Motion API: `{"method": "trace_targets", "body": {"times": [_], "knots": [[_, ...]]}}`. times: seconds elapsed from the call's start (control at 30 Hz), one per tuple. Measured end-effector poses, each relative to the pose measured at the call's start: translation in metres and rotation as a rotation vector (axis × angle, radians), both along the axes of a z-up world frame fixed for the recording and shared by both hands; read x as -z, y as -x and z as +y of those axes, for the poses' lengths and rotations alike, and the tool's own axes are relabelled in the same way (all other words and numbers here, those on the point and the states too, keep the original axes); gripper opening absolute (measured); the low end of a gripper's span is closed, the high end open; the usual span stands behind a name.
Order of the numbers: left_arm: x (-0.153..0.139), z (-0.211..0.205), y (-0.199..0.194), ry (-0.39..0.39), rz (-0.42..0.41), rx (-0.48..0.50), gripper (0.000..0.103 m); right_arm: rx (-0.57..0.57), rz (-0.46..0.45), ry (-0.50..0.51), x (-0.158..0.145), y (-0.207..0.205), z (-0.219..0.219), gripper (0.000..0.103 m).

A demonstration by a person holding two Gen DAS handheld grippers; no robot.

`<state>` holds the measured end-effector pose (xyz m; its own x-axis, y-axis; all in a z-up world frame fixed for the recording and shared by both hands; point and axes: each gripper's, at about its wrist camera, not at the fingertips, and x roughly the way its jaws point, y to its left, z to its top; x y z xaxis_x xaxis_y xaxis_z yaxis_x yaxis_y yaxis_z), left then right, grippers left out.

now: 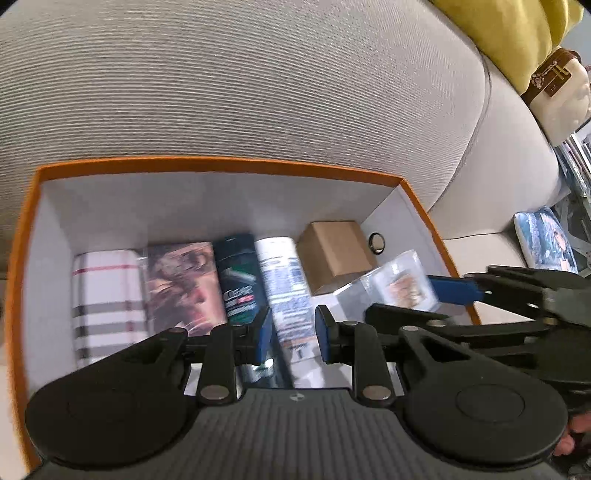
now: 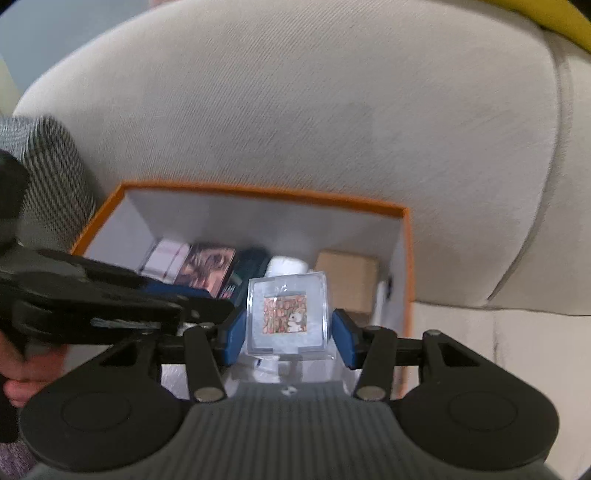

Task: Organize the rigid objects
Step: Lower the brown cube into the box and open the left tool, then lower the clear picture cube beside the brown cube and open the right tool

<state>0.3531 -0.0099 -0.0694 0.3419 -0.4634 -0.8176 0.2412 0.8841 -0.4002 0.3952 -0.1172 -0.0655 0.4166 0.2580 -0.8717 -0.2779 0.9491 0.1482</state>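
An orange-rimmed box (image 1: 229,162) with white inner walls sits against a grey, ribbed sofa cushion (image 1: 221,74), and I count five things laid side by side on its floor: one white cloth-patterned packet (image 1: 105,295) crossed with grey and red check lines, one flat case (image 1: 183,280) printed with a close-up picture, one dark bottle (image 1: 238,280) whose label reads "CLEAR", one white cylinder (image 1: 284,284) with blue print too blurred to read, and one plain brown cardboard carton (image 1: 334,254). A small dark ring-shaped hole (image 1: 376,243) marks the right wall. My left gripper (image 1: 291,338) hangs over the white cylinder with its two blue pads narrowly apart and nothing between them. My right gripper (image 2: 288,332) holds the sixth item, a single clear, hard plastic cube (image 2: 287,314) with a small square picture of a white rabbit on a reddish ground inside; its blue pads press the cube's two sides, above the box's right half, in front of the carton. From the left camera the same cube (image 1: 395,284) shows at the right, one blue finger (image 1: 456,288) against it. A yellow cushion (image 1: 517,33) lies at the top right.
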Motion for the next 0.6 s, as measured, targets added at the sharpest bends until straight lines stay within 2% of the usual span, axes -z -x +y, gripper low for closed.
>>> {"method": "trace_targets", "body": {"times": [0.13, 0.37, 0.5, 0.6], "knots": [[0.008, 0.009, 0.009, -0.001, -0.022, -0.01, 0.028, 0.036, 0.054, 0.093, 0.021, -0.01, 0.011, 0.051], [0.004, 0.023, 0.015, 0.046, -0.036, -0.044, 0.028, 0.037, 0.077, 0.266, 0.035, -0.02, 0.03, 0.052], [0.003, 0.03, 0.019, 0.063, -0.038, -0.053, 0.028, 0.024, 0.093, 0.313, 0.039, -0.025, 0.034, 0.052], [0.005, 0.035, 0.02, 0.067, -0.027, -0.064, 0.028, 0.016, 0.11, 0.308, 0.039, -0.029, 0.034, 0.051]]}}
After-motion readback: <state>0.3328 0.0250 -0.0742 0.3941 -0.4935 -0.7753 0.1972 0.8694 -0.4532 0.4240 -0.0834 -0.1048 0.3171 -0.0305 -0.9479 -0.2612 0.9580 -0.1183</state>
